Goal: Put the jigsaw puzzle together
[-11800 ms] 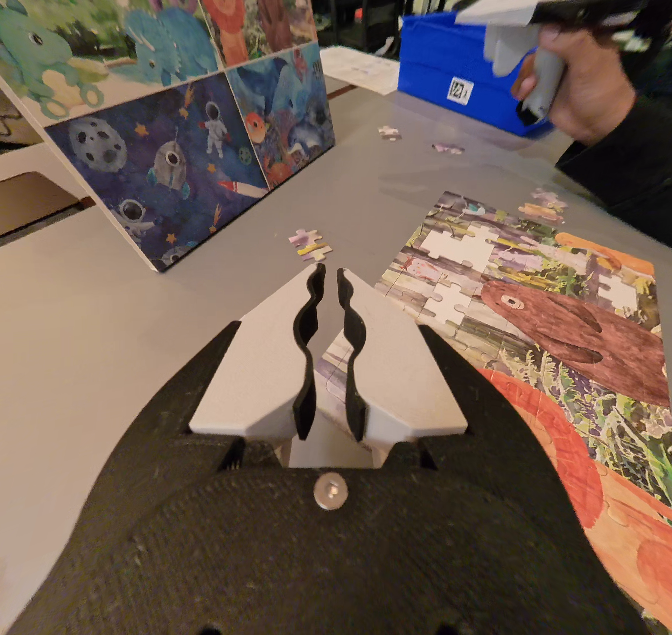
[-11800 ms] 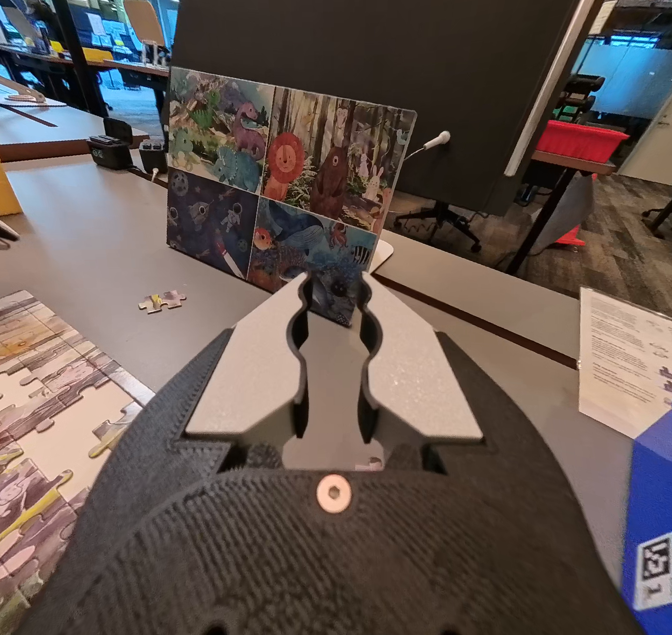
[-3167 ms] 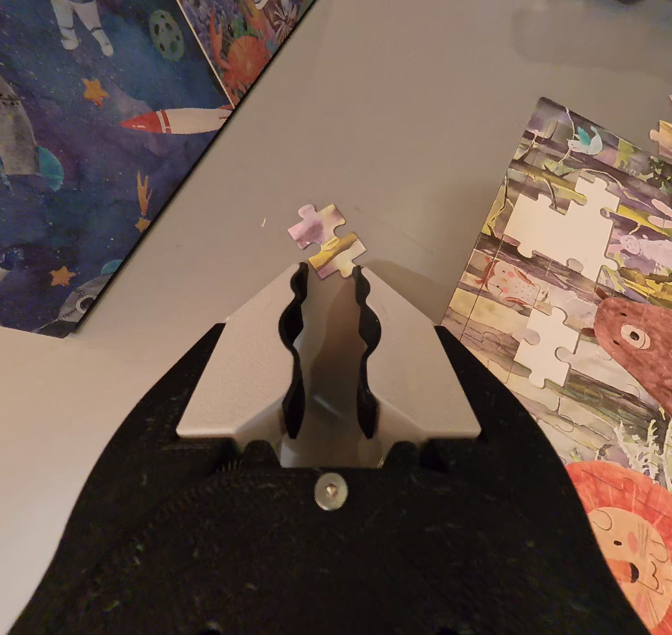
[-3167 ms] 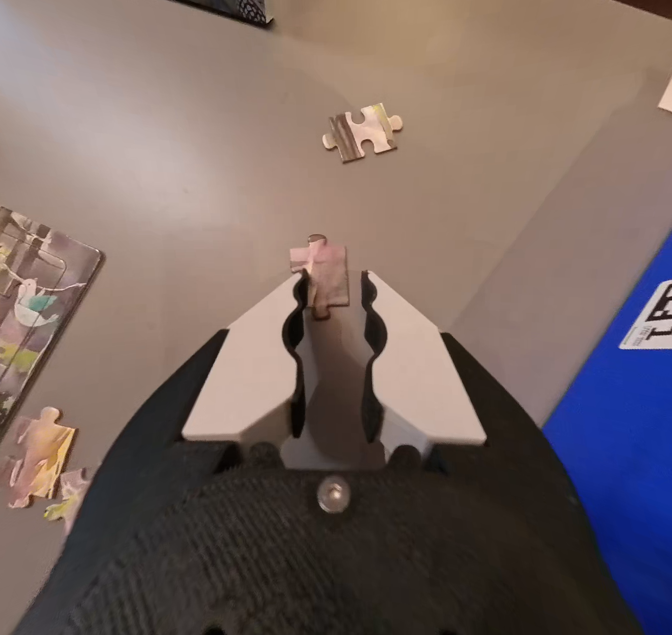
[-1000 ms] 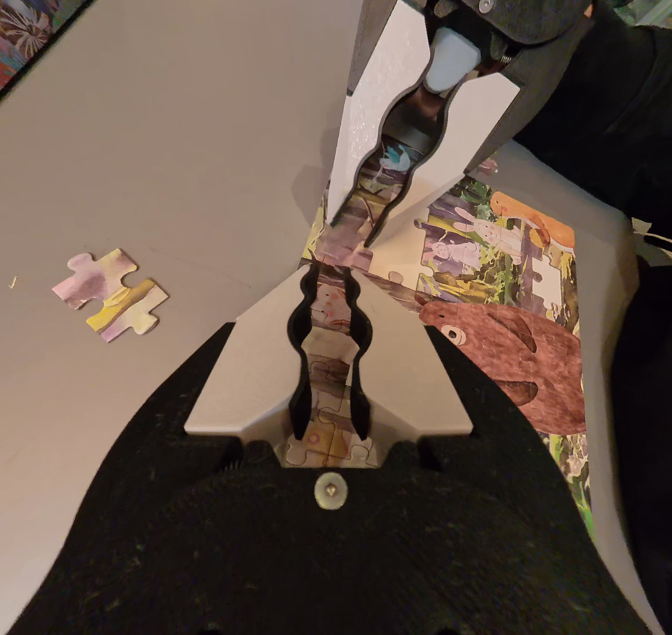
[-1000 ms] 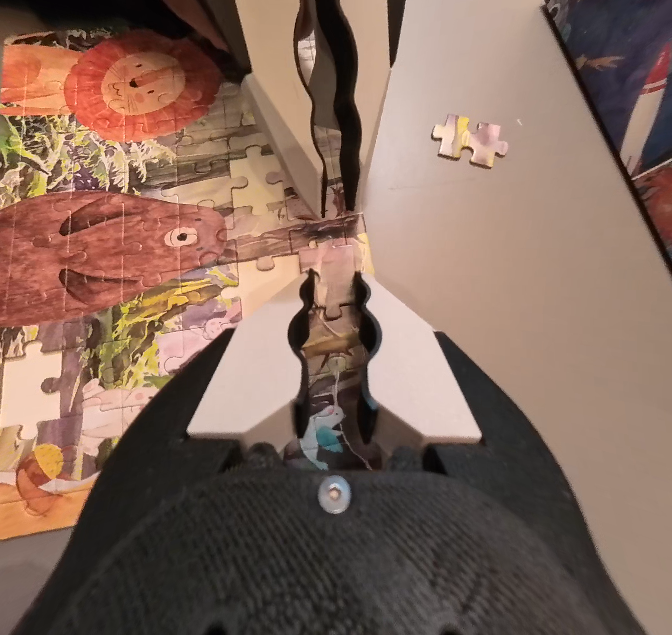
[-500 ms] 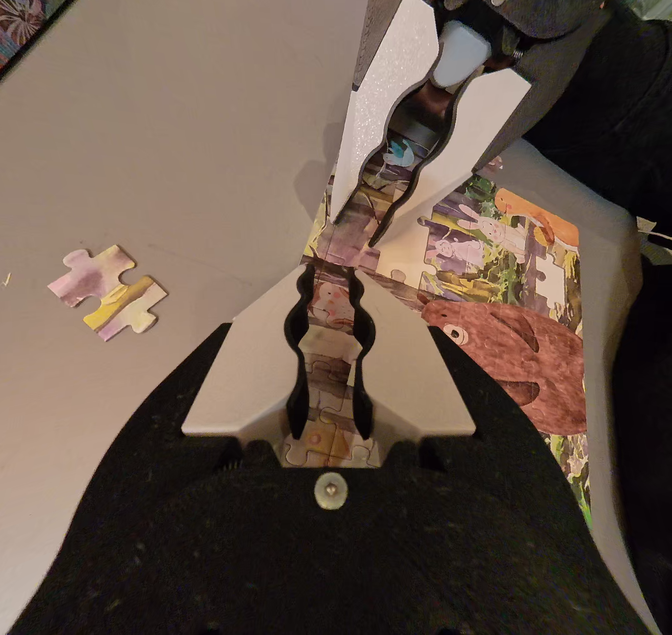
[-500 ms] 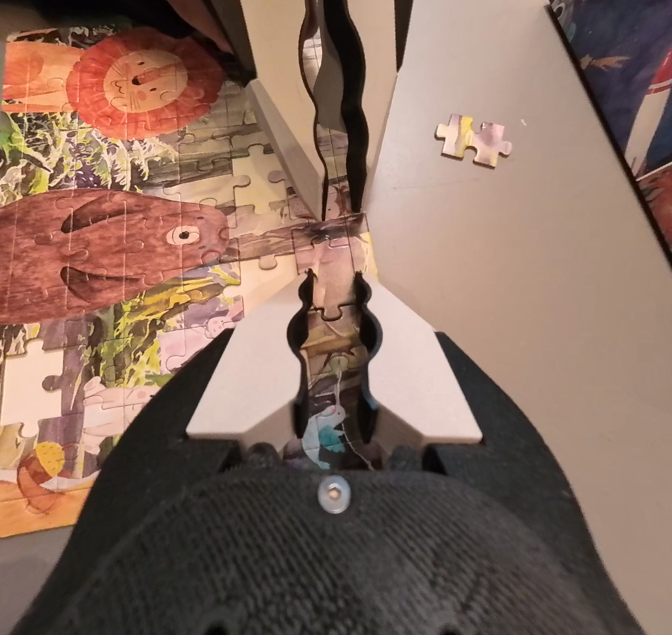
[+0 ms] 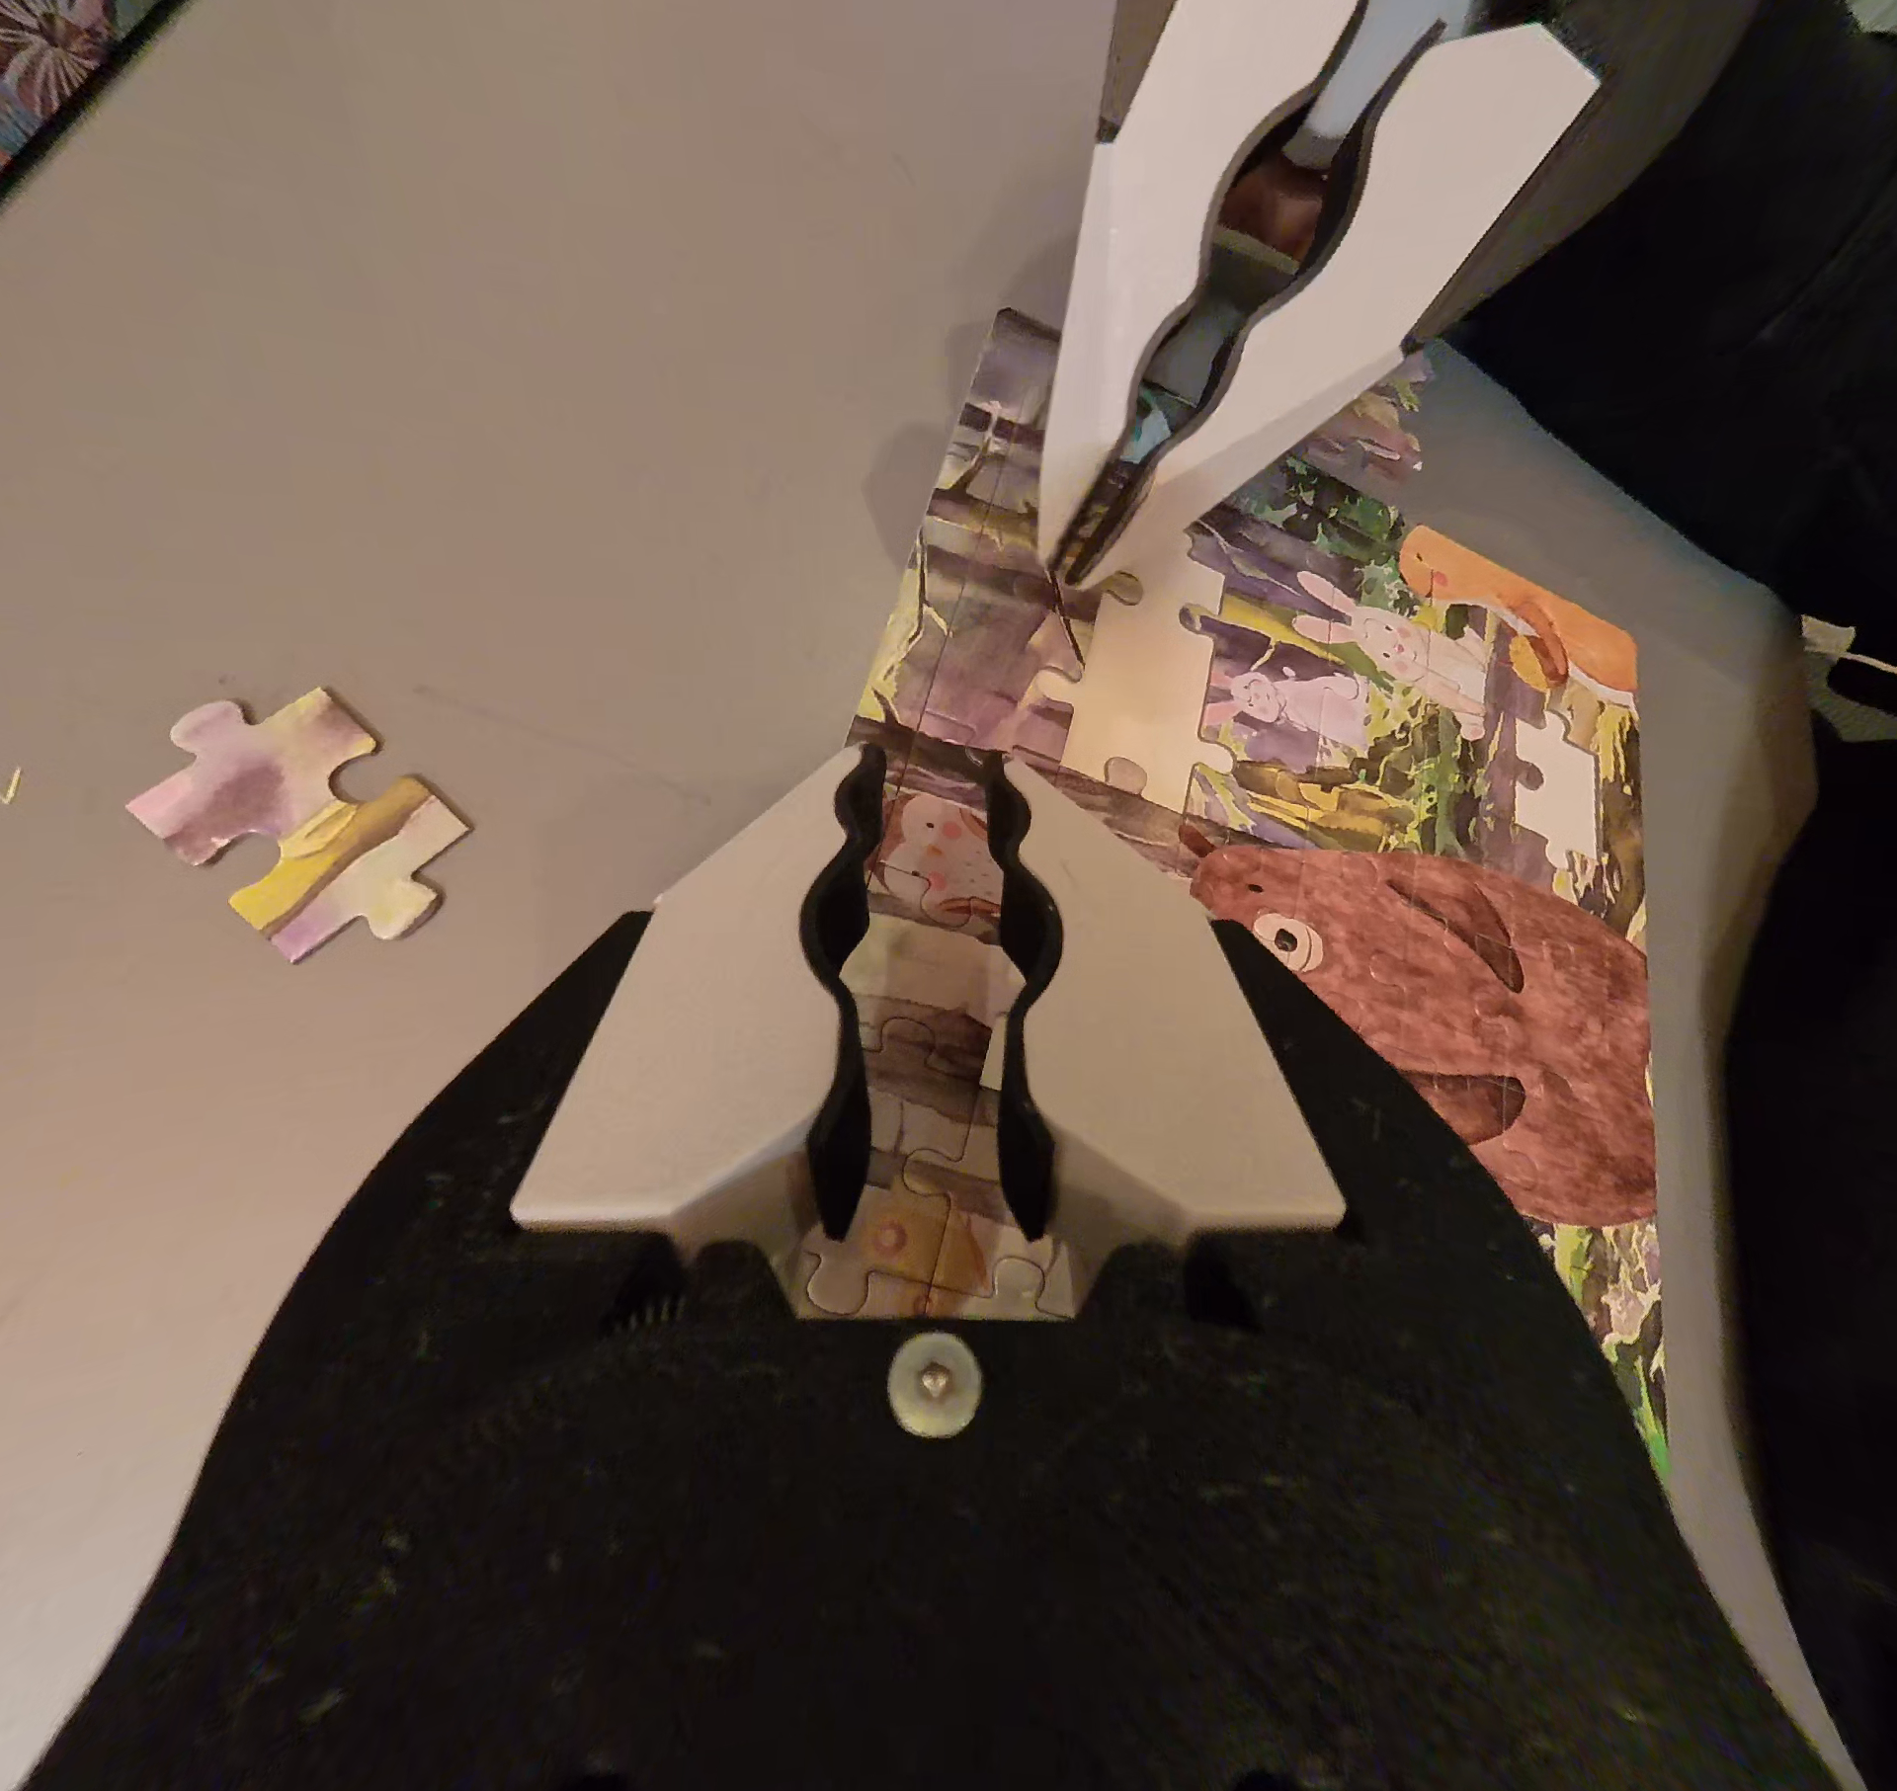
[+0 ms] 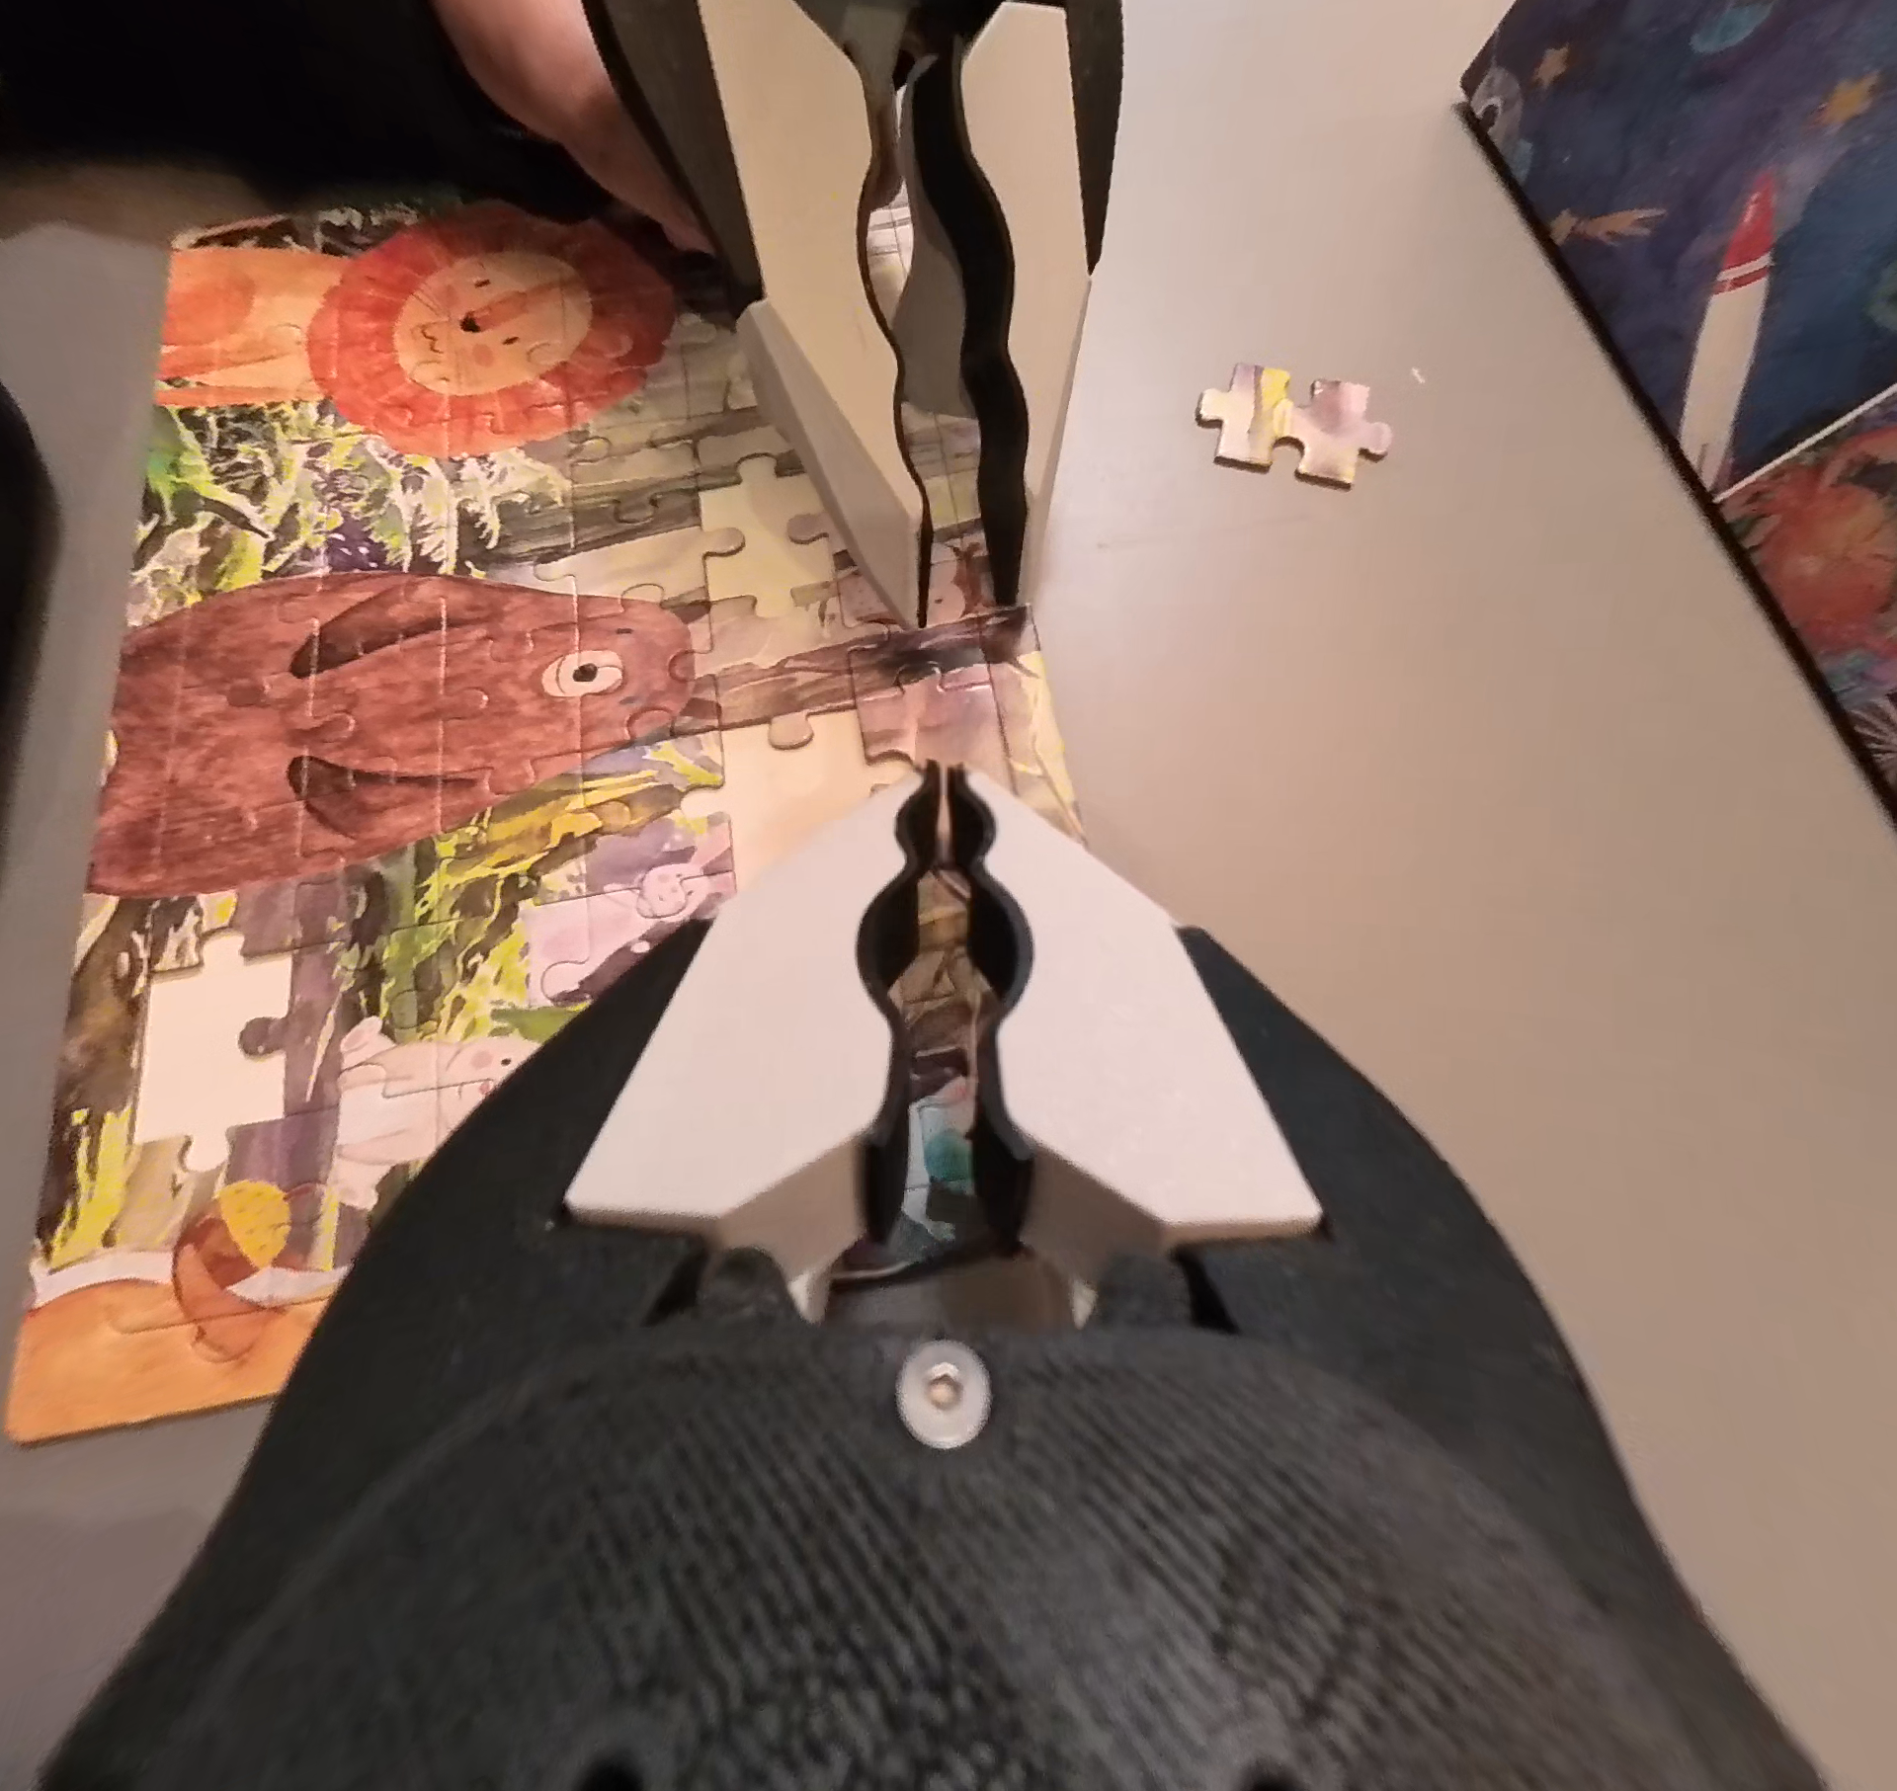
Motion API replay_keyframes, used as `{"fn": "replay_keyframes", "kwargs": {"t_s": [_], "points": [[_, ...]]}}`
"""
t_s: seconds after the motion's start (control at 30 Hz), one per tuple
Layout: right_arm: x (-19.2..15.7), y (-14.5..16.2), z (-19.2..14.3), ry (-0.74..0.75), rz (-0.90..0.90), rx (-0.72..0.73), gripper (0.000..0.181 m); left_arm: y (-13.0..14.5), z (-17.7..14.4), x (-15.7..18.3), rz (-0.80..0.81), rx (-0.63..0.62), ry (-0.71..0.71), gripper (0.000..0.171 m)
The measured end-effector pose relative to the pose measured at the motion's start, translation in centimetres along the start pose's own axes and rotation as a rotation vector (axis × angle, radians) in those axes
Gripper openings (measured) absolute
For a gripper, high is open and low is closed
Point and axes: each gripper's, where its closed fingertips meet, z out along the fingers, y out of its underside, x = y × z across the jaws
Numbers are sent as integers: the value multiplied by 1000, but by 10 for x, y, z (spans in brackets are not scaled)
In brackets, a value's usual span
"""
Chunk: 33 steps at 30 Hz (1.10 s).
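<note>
The right gripper [image 10: 941, 782], tips pinched together, presses down near the puzzle [image 10: 411, 695]'s top edge on the table [image 9: 513, 305], likely seating a piece, while the left gripper [image 9: 929, 767], jaws apart and empty, rests on the puzzle, probably steadying it; a loose joined pair of pieces [image 9: 298, 813] waits nearby.

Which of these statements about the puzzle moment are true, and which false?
1. The left tool is open above the puzzle. True.
2. The right tool is spread wide open. False: its tips are together, down at the puzzle's edge.
3. Two joined pieces lie loose on the grey table, apart from the puzzle. True.
4. The puzzle is complete. False: blank gaps remain.
5. The lion is blue. False: it is orange.
</note>
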Motion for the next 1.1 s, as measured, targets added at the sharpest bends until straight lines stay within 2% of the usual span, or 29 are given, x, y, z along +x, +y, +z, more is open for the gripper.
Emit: {"fn": "replay_keyframes", "kwargs": {"t_s": [0.1, 0.3, 0.37, 0.53, 0.6, 1.1], "points": [[4, 13, 8, 14, 14, -71, 0, 1, 1, 0, 5, -7, -4, 18], [0, 0, 6, 1, 12, -4, 0, 2, 2, 0, 13, -17, -13, 18], [2, 13, 11, 11, 16, -70, 0, 2, 2, 0, 15, -20, -15, 18], [2, 6, 11, 19, 9, -38, 0, 3, 2, -1, 21, -25, -23, 17], [6, 12, 12, 38, 12, -70, 0, 3, 3, -1, 24, -27, -27, 17], [12, 13, 11, 67, 35, -59, 0, 4, 4, -3, 60, -39, -80, 11]]}}
